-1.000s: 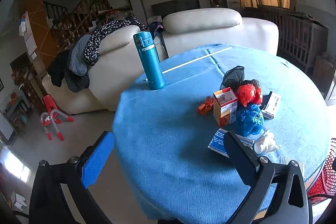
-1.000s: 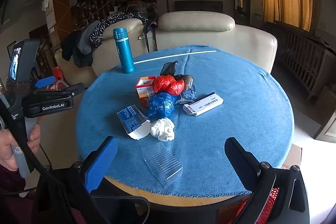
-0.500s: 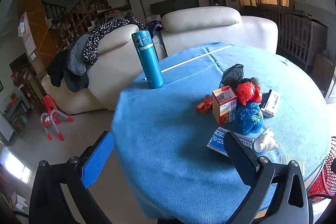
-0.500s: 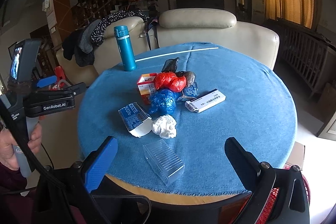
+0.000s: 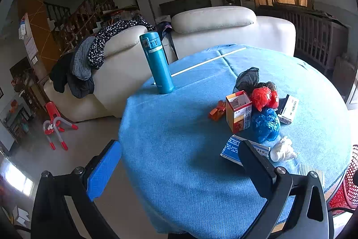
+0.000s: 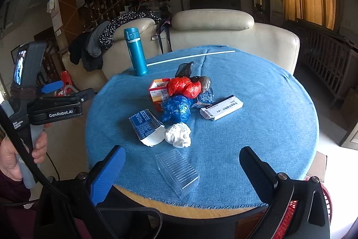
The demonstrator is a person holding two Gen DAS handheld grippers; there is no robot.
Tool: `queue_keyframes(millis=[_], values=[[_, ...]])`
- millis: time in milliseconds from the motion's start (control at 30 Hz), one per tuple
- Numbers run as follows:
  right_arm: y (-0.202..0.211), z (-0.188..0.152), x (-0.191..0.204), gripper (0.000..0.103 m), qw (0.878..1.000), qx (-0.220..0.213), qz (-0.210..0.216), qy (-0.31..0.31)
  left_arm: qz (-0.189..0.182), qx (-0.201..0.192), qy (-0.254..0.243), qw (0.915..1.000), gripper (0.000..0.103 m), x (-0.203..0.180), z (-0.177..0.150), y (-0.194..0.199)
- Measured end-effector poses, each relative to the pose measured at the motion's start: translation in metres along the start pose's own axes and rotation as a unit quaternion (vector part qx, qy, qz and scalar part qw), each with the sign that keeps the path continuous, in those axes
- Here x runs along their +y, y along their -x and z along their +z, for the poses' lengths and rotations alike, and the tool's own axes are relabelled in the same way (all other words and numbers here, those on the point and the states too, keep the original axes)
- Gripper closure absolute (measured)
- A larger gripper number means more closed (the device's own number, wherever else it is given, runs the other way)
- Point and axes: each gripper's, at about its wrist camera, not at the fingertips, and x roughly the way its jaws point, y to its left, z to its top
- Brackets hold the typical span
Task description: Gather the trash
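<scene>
**Q:** Between the earlier views and this one, what has shifted?

**A:** Very little. Both cameras have eased slightly toward the table (image 6: 257, 131); the trash sits a touch lower and larger in the right wrist view, and nothing on the cloth has been disturbed.

**Q:** State of the tongs?

**A:** Right gripper (image 6: 179, 169): jaws spread wide, nothing between them. Left gripper (image 5: 179, 162): likewise wide apart and empty, held off the table's rim at the 9 o'clock side of the right view.

**Q:** Which relation governs the coming move?

**A:** Nearest the right gripper, at 12 o'clock and just beyond its fingertips, lies the clear plastic tray (image 6: 177, 171), close to the table's near edge. Its long axis runs from 10 o'clock to 4 o'clock, so it is oblique to the jaw line. The right hand is plainly the nearer; from the left wrist only the tray's corner shows, at the far 3 o'clock margin.

**Q:** And farther out?

**A:** Next, the white crumpled tissue (image 6: 178, 134) with the blue-printed carton (image 6: 146, 127) just beside it at 9 o'clock. Beyond these, the blue bag (image 6: 176, 108), the red bag (image 6: 184, 87), the orange box (image 6: 157, 91) and the white flat box (image 6: 221, 108) cluster together. Farthest, the teal flask (image 6: 136, 52) stands upright, probably not trash.

**Q:** A bin?

**A:** A red mesh basket (image 6: 325, 205) shows at 4 o'clock below the rim; its opening is hidden.
</scene>
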Motion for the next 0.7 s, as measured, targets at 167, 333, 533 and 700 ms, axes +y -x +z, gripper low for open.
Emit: queue_keyframes(millis=[167,333,533,700], values=[[-0.0001,0.0000,-0.0014,0.000,1.000,0.012,0.002,-0.004,-0.001,0.001,0.000,1.0000,0.000,-0.0001,-0.0016,-0.0006],[-0.0003,-0.0005,-0.0016,0.000,1.000,0.017,0.000,-0.003,-0.001,0.004,0.000,1.0000,0.000,-0.0008,-0.0034,-0.0017],[-0.0014,-0.0034,-0.0012,0.000,1.000,0.002,-0.006,0.005,-0.002,0.005,-0.001,1.0000,0.000,-0.0010,-0.0044,-0.0019],[-0.0016,-0.0046,-0.0006,0.000,1.000,0.007,-0.003,0.002,-0.003,0.006,-0.001,1.0000,0.000,0.0000,-0.0044,-0.0028]])
